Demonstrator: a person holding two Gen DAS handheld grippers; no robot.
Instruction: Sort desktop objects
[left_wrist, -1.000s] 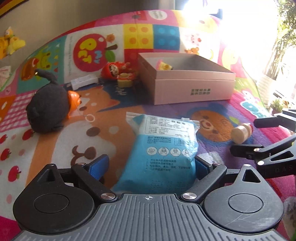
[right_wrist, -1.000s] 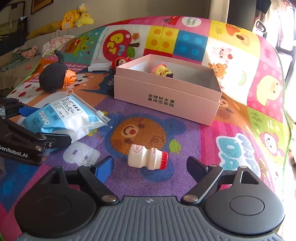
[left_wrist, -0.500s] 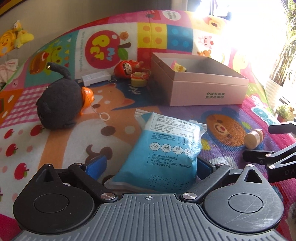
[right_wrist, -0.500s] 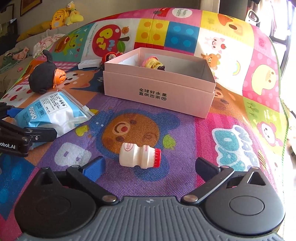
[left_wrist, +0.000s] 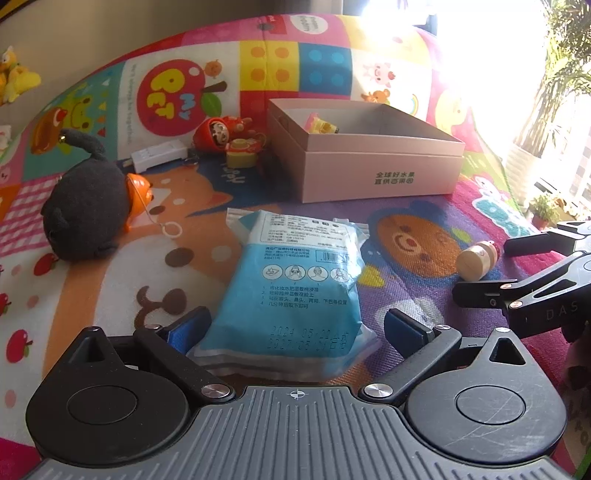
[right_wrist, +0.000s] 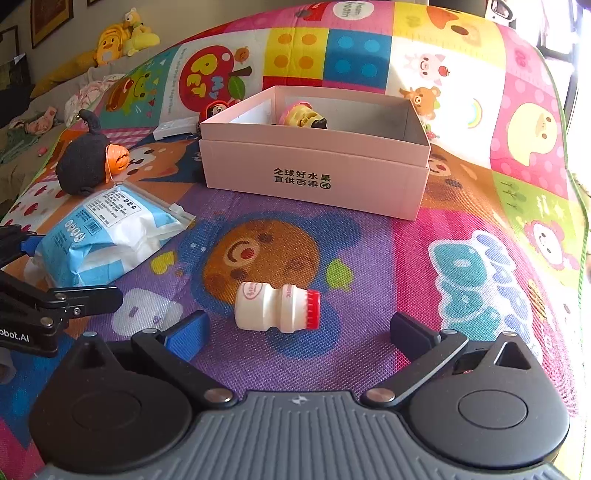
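A blue wipes packet (left_wrist: 301, 291) is seen lying flat on the cartoon play mat (left_wrist: 402, 236) between the wide-open, empty-handed fingers of the left gripper (left_wrist: 295, 328), while a small drink bottle (right_wrist: 277, 306) is framed on its side by the equally spread, empty right gripper (right_wrist: 295, 330), the pink box (right_wrist: 314, 162) beyond.

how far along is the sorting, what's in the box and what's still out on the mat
Early. Done: only a small yellow toy sits in the pink box. In hand: nothing gripped; the left claw is open around the blue packet, and the right claw is open around the lying yogurt bottle. Left: the black plush, red doll and white case.
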